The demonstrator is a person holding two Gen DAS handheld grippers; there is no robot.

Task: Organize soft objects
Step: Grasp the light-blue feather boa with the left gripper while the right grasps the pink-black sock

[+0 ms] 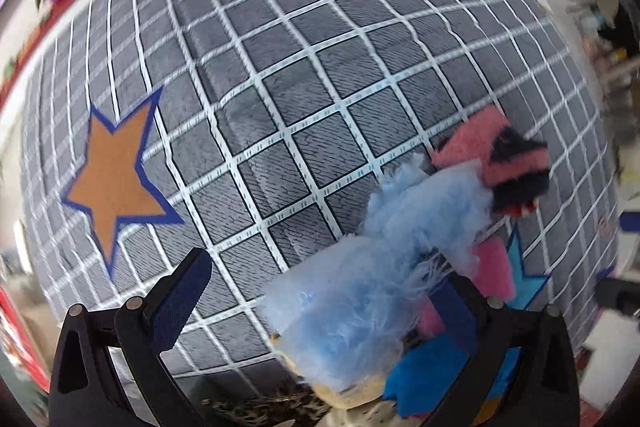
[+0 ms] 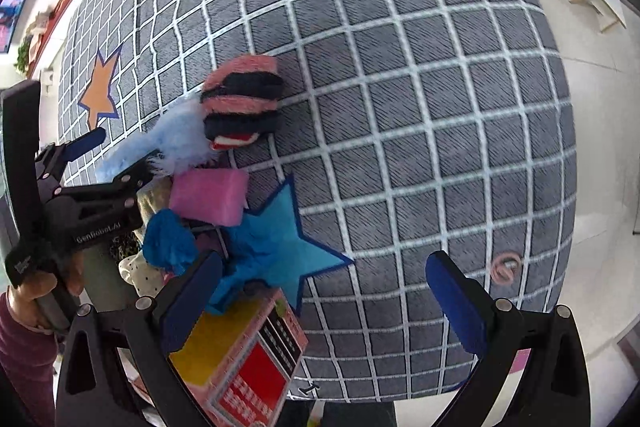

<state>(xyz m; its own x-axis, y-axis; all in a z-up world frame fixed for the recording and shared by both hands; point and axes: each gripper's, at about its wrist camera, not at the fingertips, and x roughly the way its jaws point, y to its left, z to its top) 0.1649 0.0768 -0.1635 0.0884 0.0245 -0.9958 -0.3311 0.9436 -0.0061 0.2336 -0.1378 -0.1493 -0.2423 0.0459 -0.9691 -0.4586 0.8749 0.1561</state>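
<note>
Working from the nearest point outward, the right gripper hangs with its padded fingers wide apart and nothing between them, above the near edge of the grey gridded tabletop. Just beneath its left finger lies a printed box, yellow and red, which looks rigid and probably does not belong with the soft items. Beside it sits a crumpled blue cloth overlapping the blue star marker, and touching that group is a pink sponge block. The left gripper is also spread open, not clamped on anything; a tuft of pale blue fluff lies between its fingers, close to the right one. Farther out rests a pink-and-navy striped knit piece, touching the fluff. An orange star marker lies well apart at the far left. To do the step well, centre the fluff between the left pads, close gently to gather the bulk rather than stray fibres, and lift slowly so neighbouring pieces are not dragged.
</note>
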